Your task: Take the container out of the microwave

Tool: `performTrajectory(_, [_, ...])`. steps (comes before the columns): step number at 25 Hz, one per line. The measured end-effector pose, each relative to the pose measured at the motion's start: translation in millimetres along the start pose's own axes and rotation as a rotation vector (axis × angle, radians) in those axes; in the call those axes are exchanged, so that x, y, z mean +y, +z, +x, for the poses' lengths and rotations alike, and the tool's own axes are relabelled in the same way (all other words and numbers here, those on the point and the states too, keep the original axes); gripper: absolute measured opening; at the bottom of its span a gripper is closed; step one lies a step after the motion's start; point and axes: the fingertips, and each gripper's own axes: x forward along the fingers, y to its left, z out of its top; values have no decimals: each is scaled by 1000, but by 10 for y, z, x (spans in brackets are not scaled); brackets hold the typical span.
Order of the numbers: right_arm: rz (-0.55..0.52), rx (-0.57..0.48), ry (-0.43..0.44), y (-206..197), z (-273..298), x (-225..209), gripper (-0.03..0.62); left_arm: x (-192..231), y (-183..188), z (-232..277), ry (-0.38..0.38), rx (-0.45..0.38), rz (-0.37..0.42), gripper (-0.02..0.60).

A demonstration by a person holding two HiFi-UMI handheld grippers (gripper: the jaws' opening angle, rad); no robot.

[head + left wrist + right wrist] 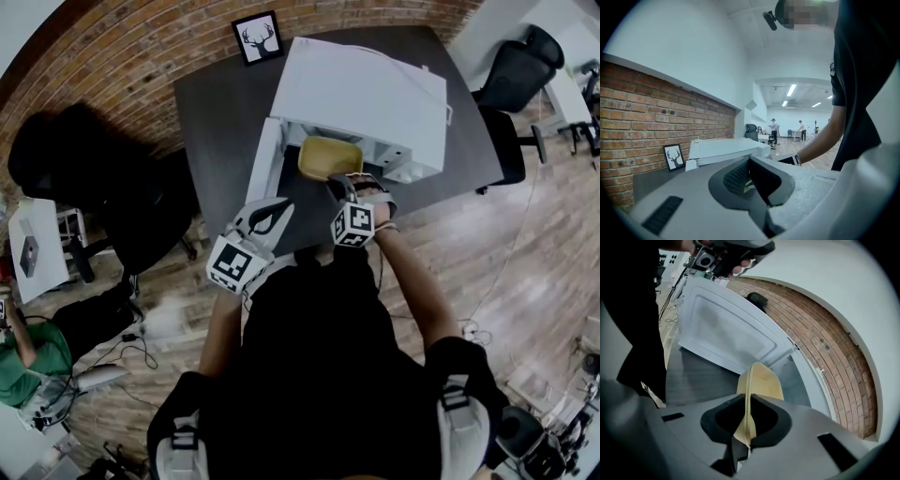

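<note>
A white microwave point(366, 94) stands on a dark table point(216, 122) with its door point(264, 161) swung open to the left. My right gripper point(349, 187) is shut on the near rim of a yellow container point(330, 157), which hangs at the mouth of the oven. In the right gripper view the thin rim runs between the pads, with my right gripper point(748, 422) clamped on the container point(761, 379) and the door's inner face point(724, 333) beyond. My left gripper point(270, 217) hovers beside the open door, jaws together and holding nothing. Its own view shows the left gripper point(749, 174) facing the microwave point(724, 151).
A framed deer picture point(258, 37) stands at the table's back edge against the brick wall point(651, 112). Black office chairs point(516, 75) stand at right and at left of the table. Cables and gear lie on the wooden floor point(469, 244). People stand far off in the room.
</note>
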Motion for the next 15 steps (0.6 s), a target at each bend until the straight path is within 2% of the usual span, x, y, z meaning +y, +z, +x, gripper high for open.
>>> performTrajectory(7, [-68, -16, -5, 106, -298, -31, 37, 25, -4, 16, -1, 2, -5, 2])
performTrajectory(15, [-58, -48, -45, 228, -672, -192, 37, 36, -38, -11, 2, 3, -4, 2])
